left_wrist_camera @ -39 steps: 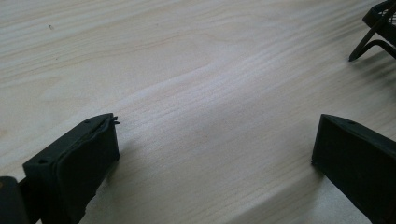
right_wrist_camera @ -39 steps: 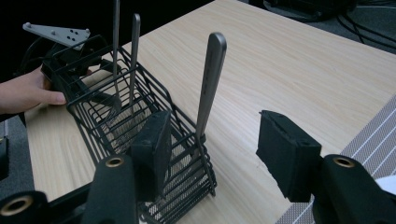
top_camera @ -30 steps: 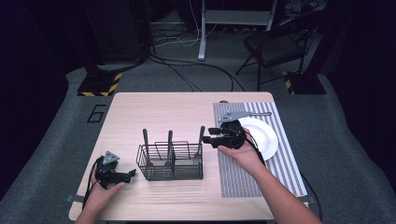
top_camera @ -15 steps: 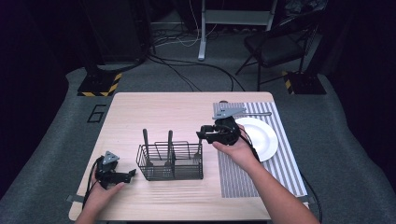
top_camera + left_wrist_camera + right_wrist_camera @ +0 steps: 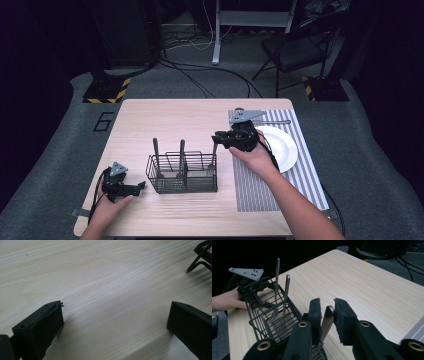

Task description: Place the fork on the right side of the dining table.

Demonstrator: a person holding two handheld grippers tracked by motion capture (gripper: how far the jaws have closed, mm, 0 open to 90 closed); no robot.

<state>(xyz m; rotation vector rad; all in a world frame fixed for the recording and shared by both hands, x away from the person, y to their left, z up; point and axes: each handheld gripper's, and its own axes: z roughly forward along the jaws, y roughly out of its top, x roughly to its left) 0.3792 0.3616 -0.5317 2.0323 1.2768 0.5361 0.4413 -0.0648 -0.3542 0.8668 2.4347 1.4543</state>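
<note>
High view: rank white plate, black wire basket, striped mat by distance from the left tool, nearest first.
1. Black wire cutlery basket, just right of the left tool.
2. Grey-and-white striped mat, beyond the basket, table's right side.
3. Round white plate, on the mat's far part.

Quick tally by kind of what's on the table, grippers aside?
Forks: 3, two standing in the basket, one between the right gripper's jaws
Basket: 1
Plate: 1
Striped mat: 1
Total: 6
</note>
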